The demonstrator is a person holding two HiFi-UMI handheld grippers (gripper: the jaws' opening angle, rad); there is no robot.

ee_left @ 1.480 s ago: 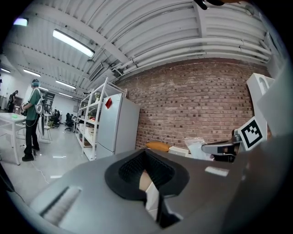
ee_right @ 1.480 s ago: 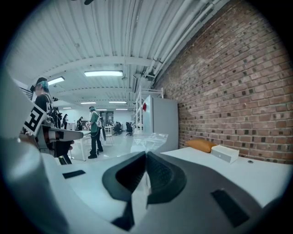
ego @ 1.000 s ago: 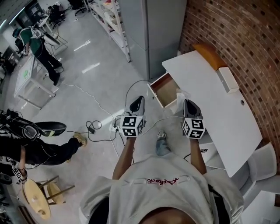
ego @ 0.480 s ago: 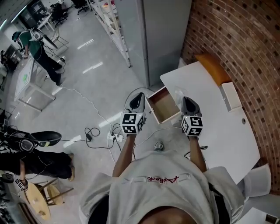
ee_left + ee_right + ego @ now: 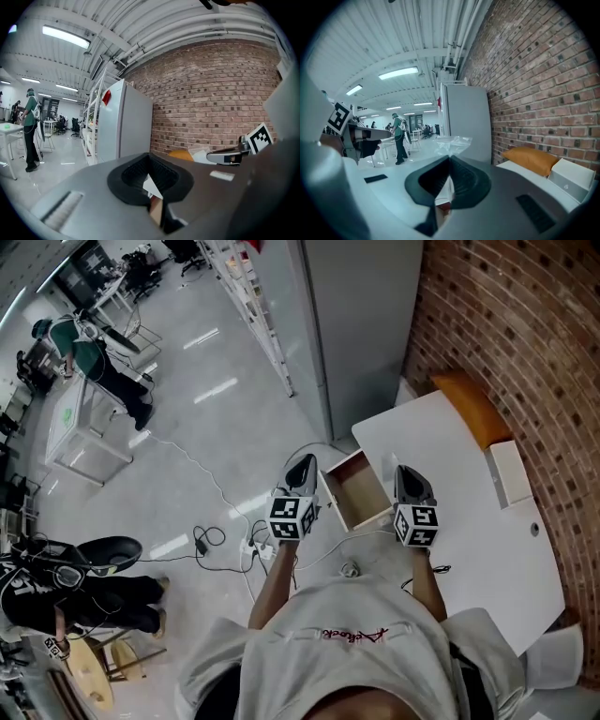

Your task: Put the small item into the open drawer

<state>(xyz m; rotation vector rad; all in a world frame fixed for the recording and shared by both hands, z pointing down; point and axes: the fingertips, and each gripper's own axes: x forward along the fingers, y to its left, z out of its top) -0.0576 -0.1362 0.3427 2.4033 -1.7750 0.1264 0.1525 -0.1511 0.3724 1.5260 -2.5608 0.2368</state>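
At ten o'clock in the head view a person in a green top [image 5: 98, 362] stands on the grey floor; at eight o'clock another person in black [image 5: 84, 592] sits low; loose cables [image 5: 211, 540] trail across the floor toward my rig.

My left gripper [image 5: 302, 463] hangs over the floor at the nine o'clock side of the open drawer [image 5: 359, 495]; its own view shows the jaws pressed together with nothing held between them.

The drawer stands pulled out from the desk [image 5: 469, 521] at that desk's nine o'clock edge; from above I see only its bare brown bottom inside the pale walls.

My right gripper [image 5: 410, 472] sits at the drawer's three o'clock side, over the near edge of the desk; its jaws are closed on the bottom of a clear plastic bag [image 5: 452, 143], which rises crumpled straight out of the tips at twelve o'clock in the right gripper view; I cannot tell what the bag contains, and from the head view I cannot make it out.

Toward the desk's twelve o'clock end lies an orange cushion [image 5: 473, 404]; a white box [image 5: 511, 472] rests at its two o'clock side, against the brick wall [image 5: 525, 324]; a tall grey cabinet [image 5: 356, 324] stands beyond the drawer at twelve o'clock.
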